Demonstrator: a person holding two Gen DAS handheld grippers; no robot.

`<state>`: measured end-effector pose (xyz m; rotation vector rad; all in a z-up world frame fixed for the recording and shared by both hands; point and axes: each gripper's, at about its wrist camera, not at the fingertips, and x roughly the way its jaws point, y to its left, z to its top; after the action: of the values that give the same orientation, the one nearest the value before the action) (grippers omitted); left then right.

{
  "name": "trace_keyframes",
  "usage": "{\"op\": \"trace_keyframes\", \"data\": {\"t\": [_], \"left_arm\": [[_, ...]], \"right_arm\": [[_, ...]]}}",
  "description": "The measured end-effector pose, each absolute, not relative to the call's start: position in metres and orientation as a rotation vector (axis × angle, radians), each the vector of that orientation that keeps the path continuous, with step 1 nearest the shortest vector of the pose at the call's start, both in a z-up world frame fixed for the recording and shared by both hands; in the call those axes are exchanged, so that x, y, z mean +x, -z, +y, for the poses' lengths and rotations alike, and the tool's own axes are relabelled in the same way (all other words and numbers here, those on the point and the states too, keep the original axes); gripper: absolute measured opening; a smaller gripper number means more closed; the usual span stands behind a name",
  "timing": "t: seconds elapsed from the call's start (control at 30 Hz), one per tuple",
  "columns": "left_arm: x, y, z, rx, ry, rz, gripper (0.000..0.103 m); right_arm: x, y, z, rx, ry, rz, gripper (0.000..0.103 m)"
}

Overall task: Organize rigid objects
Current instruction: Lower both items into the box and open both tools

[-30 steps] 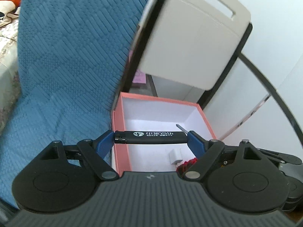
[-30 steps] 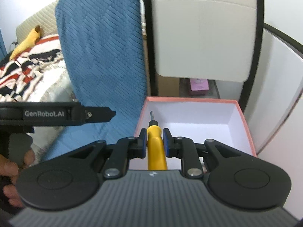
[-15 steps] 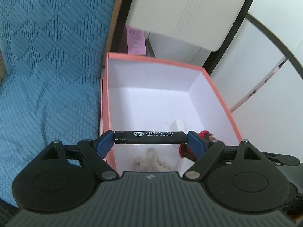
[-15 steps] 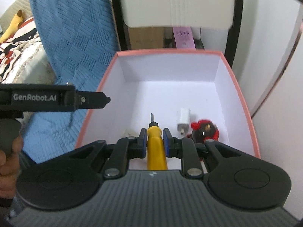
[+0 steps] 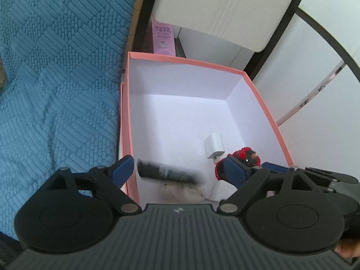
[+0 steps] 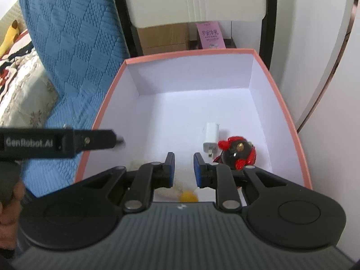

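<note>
My left gripper (image 5: 177,168) is opening, its blue pads clear of the blurred black stick-shaped lighter (image 5: 168,173) – long axis crosswise between the jaws, tilted slightly down to the right, over the near end of the pink-rimmed white cardboard box (image 5: 258,103). My right gripper (image 6: 184,168) is opening too, nothing between its pads – the yellow-handled screwdriver (image 6: 188,196) shows just below, only its yellow end visible, direction unclear.
</note>
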<state>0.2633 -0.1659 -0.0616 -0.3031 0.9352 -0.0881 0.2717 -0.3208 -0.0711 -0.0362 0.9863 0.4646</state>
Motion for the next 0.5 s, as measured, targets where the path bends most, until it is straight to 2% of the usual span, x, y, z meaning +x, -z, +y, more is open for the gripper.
{"op": "trace_keyframes", "data": {"t": [0.23,0.5], "left_arm": [[0.252,0.041,-0.164,-0.306,0.094,0.905,0.098],[0.231,0.0,-0.158,-0.299,0.126,0.83,0.101]], "right_arm": [[0.266,0.042,-0.329,-0.004,-0.432,0.936,0.037],[0.243,-0.003,-0.329,0.024,-0.415,0.858,0.037]]}}
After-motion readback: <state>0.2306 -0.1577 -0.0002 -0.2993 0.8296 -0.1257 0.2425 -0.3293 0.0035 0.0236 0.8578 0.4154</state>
